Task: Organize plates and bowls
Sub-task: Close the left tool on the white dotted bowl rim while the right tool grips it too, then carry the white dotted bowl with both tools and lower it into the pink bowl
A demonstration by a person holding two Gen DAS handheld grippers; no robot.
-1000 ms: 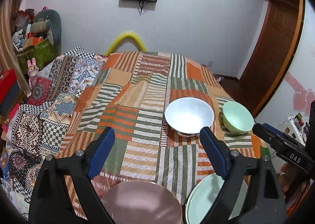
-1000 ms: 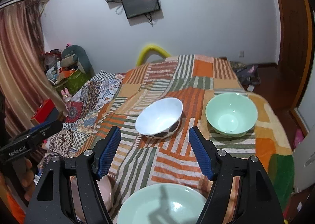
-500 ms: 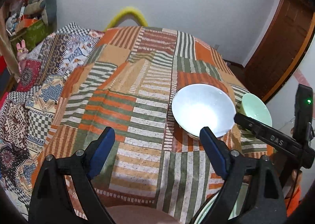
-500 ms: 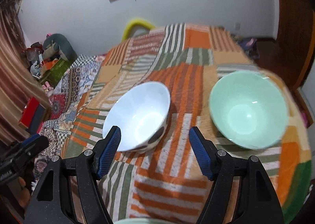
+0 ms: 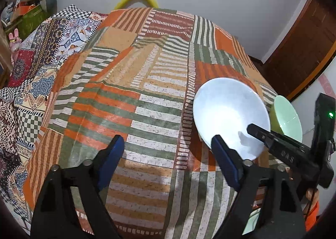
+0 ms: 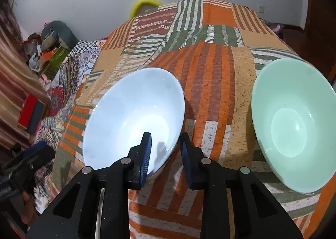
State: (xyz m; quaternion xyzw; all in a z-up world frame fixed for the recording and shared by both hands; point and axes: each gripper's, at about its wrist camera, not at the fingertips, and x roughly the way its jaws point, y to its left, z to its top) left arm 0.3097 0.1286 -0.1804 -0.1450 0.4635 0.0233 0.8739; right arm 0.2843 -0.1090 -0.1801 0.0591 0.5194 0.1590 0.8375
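White bowl: on the patchwork bedspread, beside the mint bowl. Glazed, rigid, slippery, breakable. My right fingers are closing astride its near rim; left fingers apart, empty.

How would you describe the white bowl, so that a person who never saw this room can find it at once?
Look at the bed with the striped orange and green patchwork cover. Two bowls sit side by side on it. The white bowl is the one whose near rim lies between the closing fingers of the right gripper; its neighbour, the green bowl, is pale mint.
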